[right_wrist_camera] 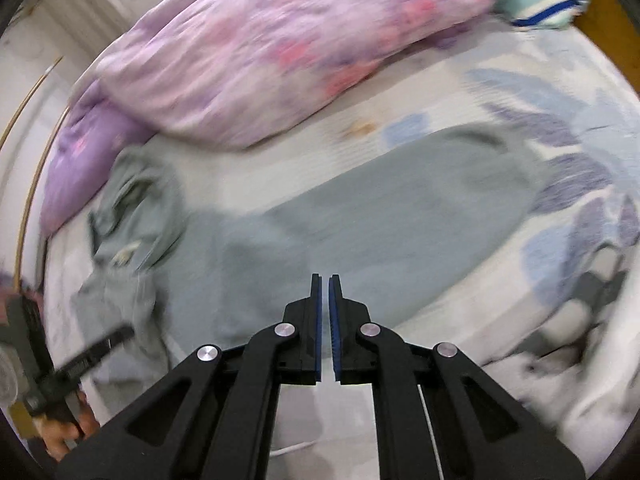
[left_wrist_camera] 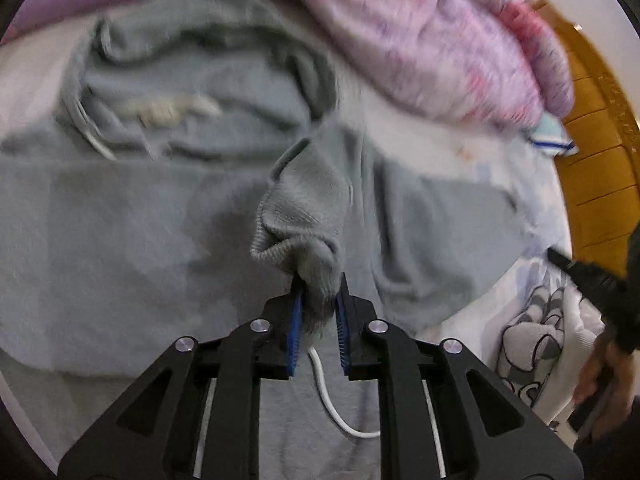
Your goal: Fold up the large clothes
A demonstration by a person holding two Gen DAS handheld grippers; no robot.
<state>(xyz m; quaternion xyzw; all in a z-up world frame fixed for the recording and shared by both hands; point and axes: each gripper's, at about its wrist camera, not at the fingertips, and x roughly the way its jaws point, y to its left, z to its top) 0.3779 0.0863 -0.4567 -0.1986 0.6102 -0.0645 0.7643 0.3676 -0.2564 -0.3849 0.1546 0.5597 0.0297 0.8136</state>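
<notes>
The left gripper (left_wrist_camera: 318,300) is clamping the ribbed cuff (left_wrist_camera: 296,232) of the grey hoodie (left_wrist_camera: 120,220) lying spread on the patterned bedsheet (right_wrist_camera: 520,92), while the right gripper (right_wrist_camera: 325,312) is hanging nearly closed, gripping nothing.

A: Left gripper (left_wrist_camera: 318,304)?
B: Pointing steeply downward, jaws pinching a bunched cuff (left_wrist_camera: 298,236) between the pads.
A: Right gripper (right_wrist_camera: 325,320)?
B: Also angling downward, jaws nearly touching, holding nothing. A hand (right_wrist_camera: 64,436) is gripping each handle.
</notes>
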